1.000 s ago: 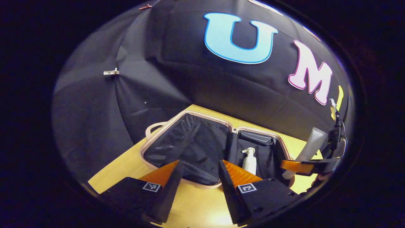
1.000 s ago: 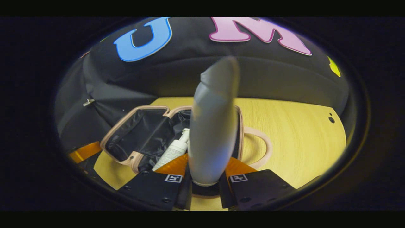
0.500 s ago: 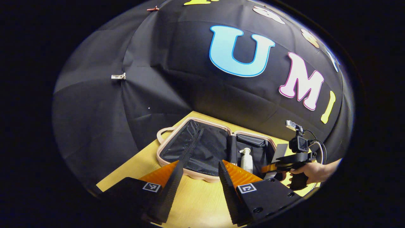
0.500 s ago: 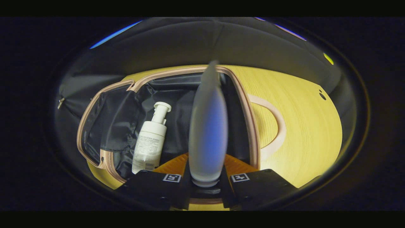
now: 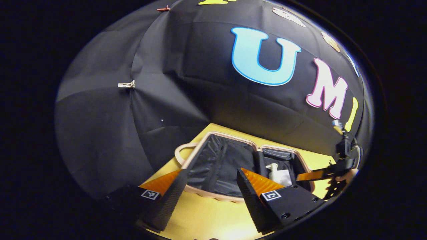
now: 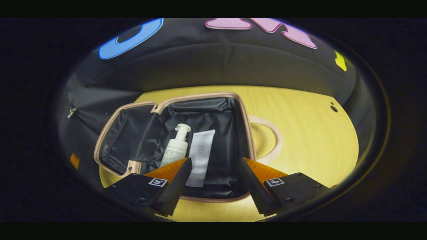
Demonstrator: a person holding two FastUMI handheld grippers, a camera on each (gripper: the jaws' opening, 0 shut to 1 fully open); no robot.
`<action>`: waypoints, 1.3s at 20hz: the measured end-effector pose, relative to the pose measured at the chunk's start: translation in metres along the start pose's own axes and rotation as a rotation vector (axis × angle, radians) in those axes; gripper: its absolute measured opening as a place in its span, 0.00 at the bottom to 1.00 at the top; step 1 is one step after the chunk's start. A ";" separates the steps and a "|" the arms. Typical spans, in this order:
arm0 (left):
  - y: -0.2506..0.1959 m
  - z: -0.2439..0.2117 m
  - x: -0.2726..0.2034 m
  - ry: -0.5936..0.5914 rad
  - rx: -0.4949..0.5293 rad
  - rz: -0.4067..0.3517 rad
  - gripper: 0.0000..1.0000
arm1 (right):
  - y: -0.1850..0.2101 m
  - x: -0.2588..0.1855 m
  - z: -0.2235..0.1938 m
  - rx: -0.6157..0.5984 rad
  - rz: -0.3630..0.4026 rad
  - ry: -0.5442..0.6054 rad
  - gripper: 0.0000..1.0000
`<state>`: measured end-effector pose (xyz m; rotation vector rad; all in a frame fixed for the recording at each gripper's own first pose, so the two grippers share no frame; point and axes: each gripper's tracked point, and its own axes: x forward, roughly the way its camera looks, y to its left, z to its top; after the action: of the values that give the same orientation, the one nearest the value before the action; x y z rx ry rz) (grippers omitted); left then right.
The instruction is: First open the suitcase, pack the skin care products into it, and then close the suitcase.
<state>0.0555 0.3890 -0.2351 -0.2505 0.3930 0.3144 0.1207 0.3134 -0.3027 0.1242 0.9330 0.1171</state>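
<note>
The pink-rimmed suitcase point(image 6: 200, 96) lies open on the wooden table, its black lining showing. In its right half lie a white pump bottle point(image 6: 176, 148) and, beside it, a pale grey tube point(image 6: 201, 156). My right gripper point(image 6: 215, 160) hovers open just above the near edge of that half, with nothing between its fingers. In the left gripper view the suitcase point(image 5: 230, 135) sits ahead, the pump bottle point(image 5: 275, 168) inside it. My left gripper point(image 5: 210, 171) stands open and empty over the table in front of the case. The right gripper point(image 5: 330, 174) shows at the far right.
The suitcase's pink loop handle point(image 6: 272, 133) rests on the table point(image 6: 310, 133) to the right of the case. A second handle point(image 5: 181, 153) sticks out on the left side. The black cloth wall stands close behind the table.
My right gripper has opened and let go of the tube, which now lies in the suitcase beside the pump bottle; the gripper has drawn back. The left gripper has shifted slightly.
</note>
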 end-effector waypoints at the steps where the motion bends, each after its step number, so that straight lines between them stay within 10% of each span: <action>1: 0.011 0.004 0.015 0.007 0.004 0.005 0.95 | -0.005 -0.008 0.006 -0.004 0.000 -0.028 0.90; 10: 0.101 -0.001 0.132 0.189 0.111 0.108 0.95 | -0.047 -0.106 -0.012 -0.036 0.082 -0.182 0.98; 19: 0.125 -0.032 0.209 0.455 0.276 0.086 0.92 | -0.108 -0.162 -0.109 -0.060 -0.022 -0.088 0.98; 26: 0.105 -0.055 0.214 0.569 0.162 -0.061 0.61 | -0.139 -0.181 -0.159 0.029 -0.081 0.003 0.98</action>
<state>0.1886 0.5234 -0.3908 -0.1888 0.9659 0.1447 -0.1081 0.1573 -0.2749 0.1130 0.9417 0.0285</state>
